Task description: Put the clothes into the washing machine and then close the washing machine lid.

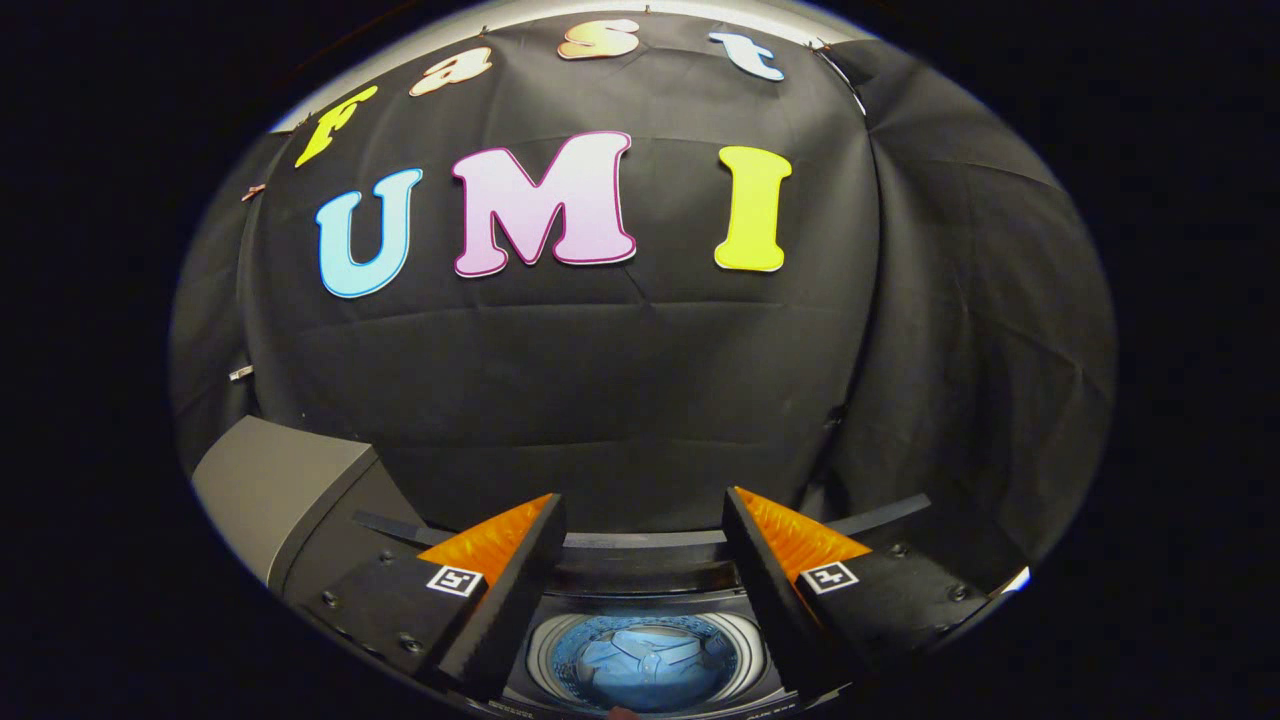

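Gripper view is showing the gripper [640, 560] hanging with fingers spread apart, gripping nothing, at lower centre. Below them the clothes [645, 660] are lying inside the washing machine [640, 580] drum, seemingly loaded, leaving the lid [275, 485], lower left, raised for closing.

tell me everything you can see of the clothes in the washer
The clothes look like one light blue garment, a soft woven cloth with folds and what may be a collar or seam. It lies crumpled inside the round drum of the washing machine, below and between the fingers of the open claw, which holds nothing.
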Tool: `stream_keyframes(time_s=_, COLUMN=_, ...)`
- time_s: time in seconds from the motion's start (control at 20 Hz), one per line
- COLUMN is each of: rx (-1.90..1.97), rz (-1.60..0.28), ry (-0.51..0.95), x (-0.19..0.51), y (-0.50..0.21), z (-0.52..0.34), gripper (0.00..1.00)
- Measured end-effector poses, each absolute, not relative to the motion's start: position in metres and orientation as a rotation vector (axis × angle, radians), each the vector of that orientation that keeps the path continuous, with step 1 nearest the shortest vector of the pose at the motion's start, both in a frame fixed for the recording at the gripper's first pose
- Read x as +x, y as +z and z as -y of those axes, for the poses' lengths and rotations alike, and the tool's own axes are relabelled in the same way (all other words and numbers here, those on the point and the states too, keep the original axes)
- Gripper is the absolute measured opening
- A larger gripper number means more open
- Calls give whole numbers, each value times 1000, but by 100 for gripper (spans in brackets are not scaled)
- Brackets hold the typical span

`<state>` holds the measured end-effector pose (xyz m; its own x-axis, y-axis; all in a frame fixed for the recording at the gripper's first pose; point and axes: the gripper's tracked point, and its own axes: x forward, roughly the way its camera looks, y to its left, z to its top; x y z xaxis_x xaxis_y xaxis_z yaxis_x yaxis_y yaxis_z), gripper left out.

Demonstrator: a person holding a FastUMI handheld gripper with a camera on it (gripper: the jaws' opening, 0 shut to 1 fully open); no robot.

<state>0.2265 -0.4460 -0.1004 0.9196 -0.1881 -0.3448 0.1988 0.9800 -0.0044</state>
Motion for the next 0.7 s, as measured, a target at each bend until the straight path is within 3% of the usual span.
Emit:
stream_keyframes(time_s=0.55, rx=38, rz=-342, ry=-204, x=208, y=-112, z=443, gripper=99)
stream_keyframes(time_s=0.7, rx=66, rz=-458, ry=-197, x=196, y=-152, z=438, gripper=98)
